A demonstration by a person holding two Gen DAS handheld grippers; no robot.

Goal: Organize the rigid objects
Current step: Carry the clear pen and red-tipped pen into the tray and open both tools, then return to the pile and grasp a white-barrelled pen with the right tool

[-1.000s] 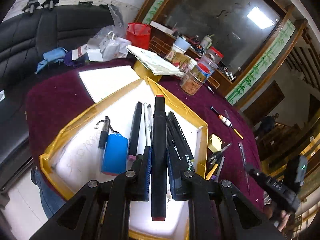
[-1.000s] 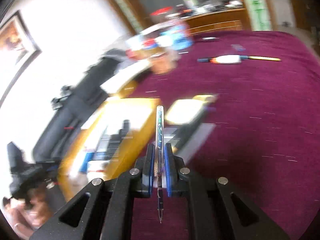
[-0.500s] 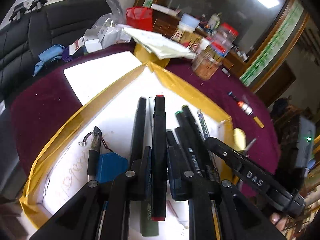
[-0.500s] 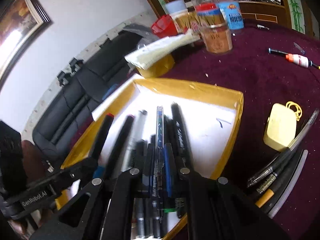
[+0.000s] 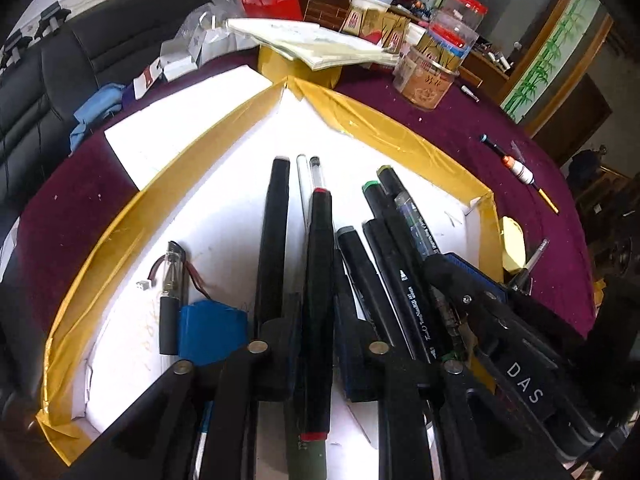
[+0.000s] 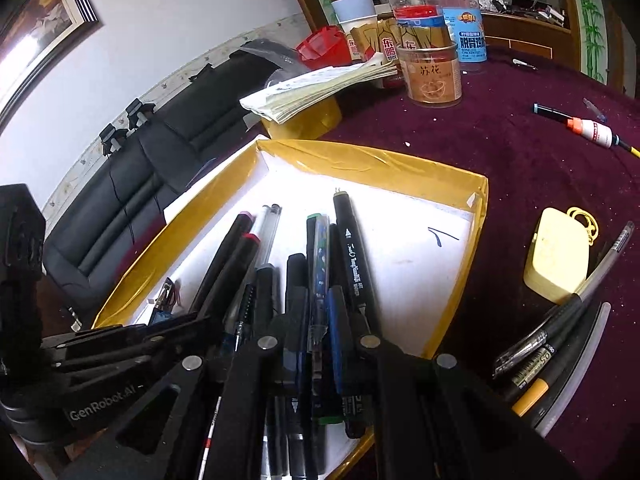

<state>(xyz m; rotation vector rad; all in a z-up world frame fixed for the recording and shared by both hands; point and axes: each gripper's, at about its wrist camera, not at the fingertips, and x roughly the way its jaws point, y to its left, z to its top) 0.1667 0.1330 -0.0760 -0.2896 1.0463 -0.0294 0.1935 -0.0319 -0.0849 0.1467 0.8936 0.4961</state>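
Note:
A yellow-rimmed white tray (image 5: 224, 120) (image 6: 400, 164) holds several black markers, a clear pen and a blue battery pack (image 5: 212, 332). My left gripper (image 5: 316, 312) is shut on a black marker with red ends (image 5: 318, 280), low over the tray's middle. My right gripper (image 6: 318, 316) is shut on a clear blue-patterned pen (image 6: 320, 264), low over the markers on the tray's right side; it also shows in the left wrist view (image 5: 460, 276). The left gripper shows at the left of the right wrist view (image 6: 192, 320).
Loose pens (image 6: 560, 332) and a yellow case (image 6: 558, 256) lie on the maroon cloth right of the tray. A fishing float (image 6: 592, 130), snack jars (image 6: 432, 72), a stack of papers (image 5: 312, 42) and a black sofa (image 5: 60, 64) stand beyond.
Both grippers have come down closer to the tray. The right gripper swung in from over the cloth with its pen and now sits beside the left gripper over the markers.

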